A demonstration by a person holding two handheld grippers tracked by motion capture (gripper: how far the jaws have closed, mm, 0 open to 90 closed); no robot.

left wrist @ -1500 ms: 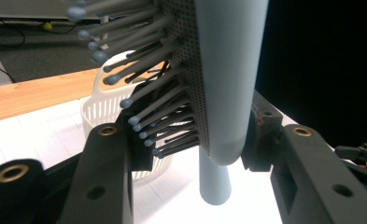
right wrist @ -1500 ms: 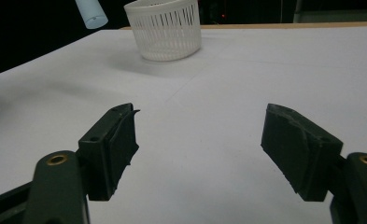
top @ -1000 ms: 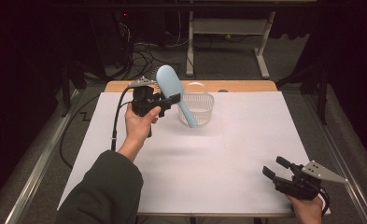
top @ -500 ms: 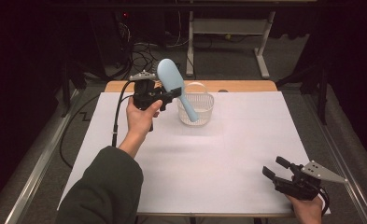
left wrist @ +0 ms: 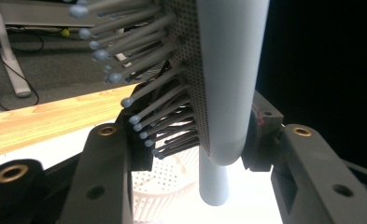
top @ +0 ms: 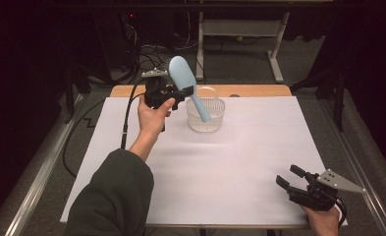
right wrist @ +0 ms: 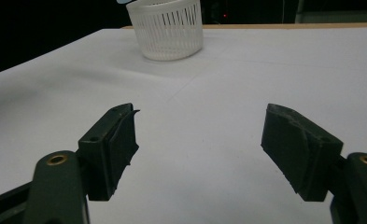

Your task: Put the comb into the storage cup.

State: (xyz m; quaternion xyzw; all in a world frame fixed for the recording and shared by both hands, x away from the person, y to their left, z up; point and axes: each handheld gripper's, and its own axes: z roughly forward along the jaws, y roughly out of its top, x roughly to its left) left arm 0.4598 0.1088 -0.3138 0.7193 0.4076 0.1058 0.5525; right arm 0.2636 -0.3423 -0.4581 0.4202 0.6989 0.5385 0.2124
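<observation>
The left tool point(top: 177, 95) was clamped on the blue hairbrush point(top: 186, 81), holding it tilted with its handle tip over the white basket point(top: 206, 118) at the tabletop's point(top: 259, 162) far edge. Judging by that, the pickup was done and placing remained. The right tool point(top: 292, 178) rested wide and empty.
</observation>
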